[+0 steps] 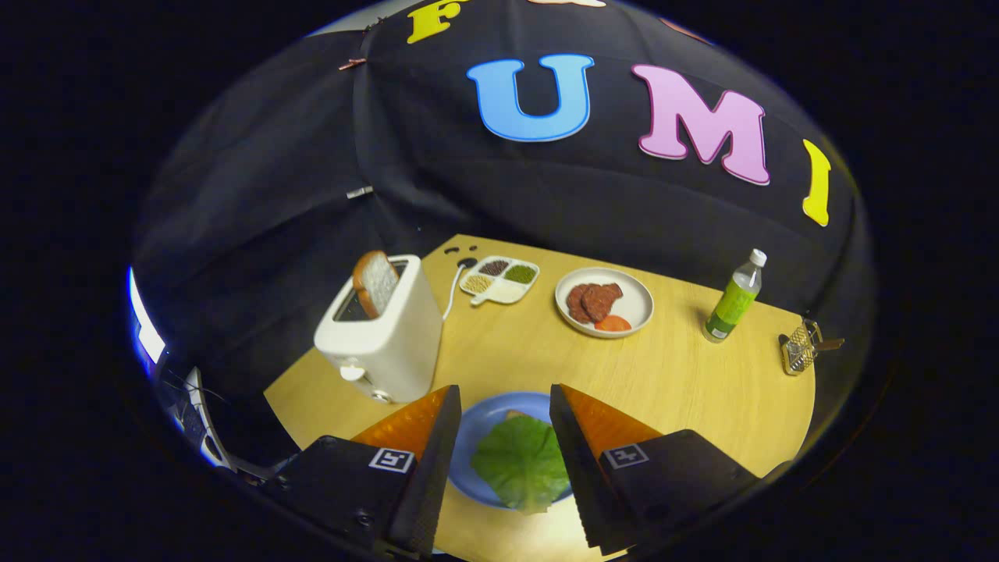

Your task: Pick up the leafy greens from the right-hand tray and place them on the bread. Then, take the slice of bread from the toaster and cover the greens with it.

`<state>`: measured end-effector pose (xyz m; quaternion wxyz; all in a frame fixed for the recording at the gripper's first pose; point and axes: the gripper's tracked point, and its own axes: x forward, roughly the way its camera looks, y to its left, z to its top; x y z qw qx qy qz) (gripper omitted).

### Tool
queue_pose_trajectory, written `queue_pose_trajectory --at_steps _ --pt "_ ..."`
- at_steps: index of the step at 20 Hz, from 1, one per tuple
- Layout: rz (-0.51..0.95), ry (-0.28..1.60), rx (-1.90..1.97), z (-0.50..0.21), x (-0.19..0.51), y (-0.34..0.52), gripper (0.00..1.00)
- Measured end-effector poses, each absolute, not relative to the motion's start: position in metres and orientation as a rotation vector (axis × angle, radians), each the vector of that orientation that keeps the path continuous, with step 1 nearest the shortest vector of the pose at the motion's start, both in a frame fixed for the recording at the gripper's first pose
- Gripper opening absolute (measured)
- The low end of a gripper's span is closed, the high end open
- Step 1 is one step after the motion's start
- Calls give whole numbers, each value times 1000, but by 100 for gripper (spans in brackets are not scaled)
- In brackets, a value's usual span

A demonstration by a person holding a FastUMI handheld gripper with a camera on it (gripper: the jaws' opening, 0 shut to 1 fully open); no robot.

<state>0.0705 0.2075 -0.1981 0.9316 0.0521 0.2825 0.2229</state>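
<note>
A green leaf lies on a blue plate just below and between my fingers, covering a slice of bread whose brown edge peeks out at the leaf's far side. My gripper hovers above the plate, open, with nothing between its fingers. Beyond the left finger stands a white toaster with a slice of bread sticking up out of its slot.
On the wooden table beyond the fingers are a white plate with meat slices and a tomato slice, a divided dish of seeds, a green bottle and a small wire basket at the far right edge.
</note>
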Motion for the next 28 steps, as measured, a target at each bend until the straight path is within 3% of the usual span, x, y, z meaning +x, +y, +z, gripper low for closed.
queue_pose_trajectory --at_steps 9,23,25,28 --pt "563 458 33 -126 108 345 73" --pt "440 658 -44 -212 183 445 71" --pt "400 701 -54 -223 187 441 62" --pt "402 772 4 -230 183 446 29"
